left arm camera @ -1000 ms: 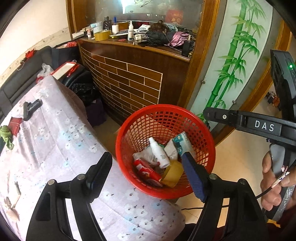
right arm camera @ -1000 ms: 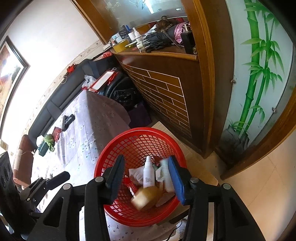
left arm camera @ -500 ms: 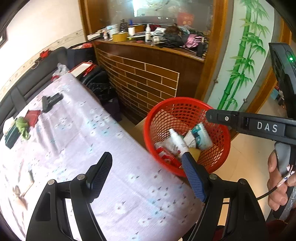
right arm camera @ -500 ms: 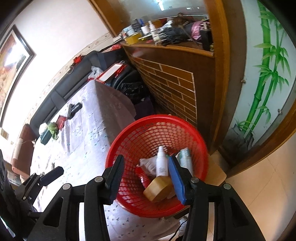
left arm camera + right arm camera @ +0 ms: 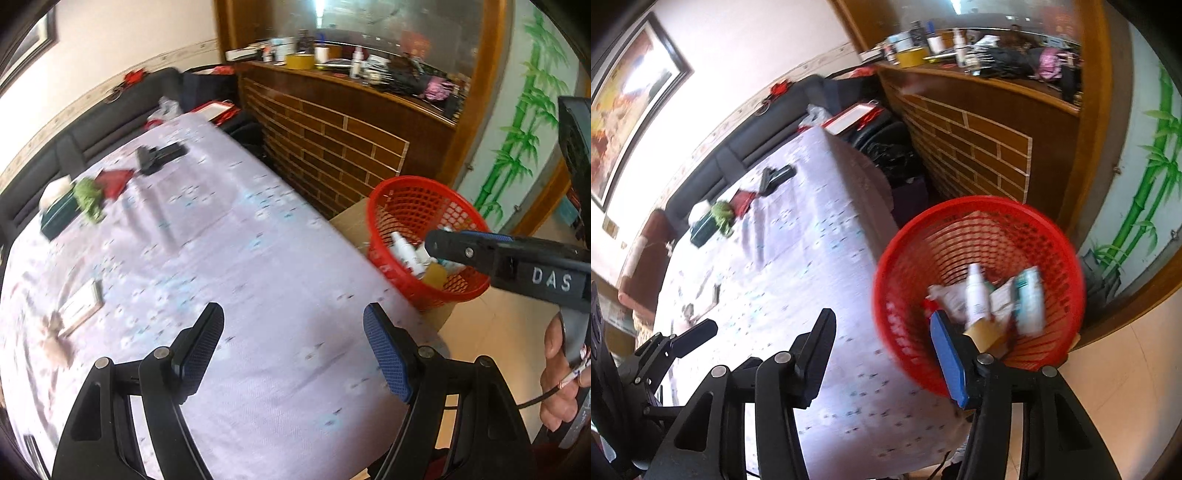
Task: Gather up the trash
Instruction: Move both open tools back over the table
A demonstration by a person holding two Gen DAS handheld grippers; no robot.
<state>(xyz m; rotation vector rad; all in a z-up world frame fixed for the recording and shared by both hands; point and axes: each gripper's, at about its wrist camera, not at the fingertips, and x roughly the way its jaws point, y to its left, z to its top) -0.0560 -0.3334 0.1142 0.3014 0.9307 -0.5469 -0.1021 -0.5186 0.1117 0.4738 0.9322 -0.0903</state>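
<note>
A red mesh basket (image 5: pixel 417 195) stands off the right edge of the table with the lilac flowered cloth (image 5: pixel 229 236). In the right wrist view the basket (image 5: pixel 979 229) holds a white bottle (image 5: pixel 977 295), a tan tape roll (image 5: pixel 988 332) and pale packets (image 5: pixel 1028 299). On the cloth lie a green crumpled lump (image 5: pixel 88 197), a red piece (image 5: pixel 114 181), a black object (image 5: pixel 159 157), a small flat card (image 5: pixel 79 308) and brownish scraps (image 5: pixel 55 343). My left gripper (image 5: pixel 291 317) hangs open over bare cloth. My right gripper (image 5: pixel 882 321) is open and empty at the table's corner, beside the basket.
A wooden counter with a brick-pattern front (image 5: pixel 332 147) stands behind the basket, its top crowded with bottles and bags. A dark sofa (image 5: pixel 92 129) runs along the far side of the table. A dark green box (image 5: pixel 59 218) sits near the green lump. Tiled floor (image 5: pixel 498 325) lies to the right.
Both grippers swung left from above the basket to over the table; the basket slid to the right of both views. The tape roll between the right fingers now lies in the basket.
</note>
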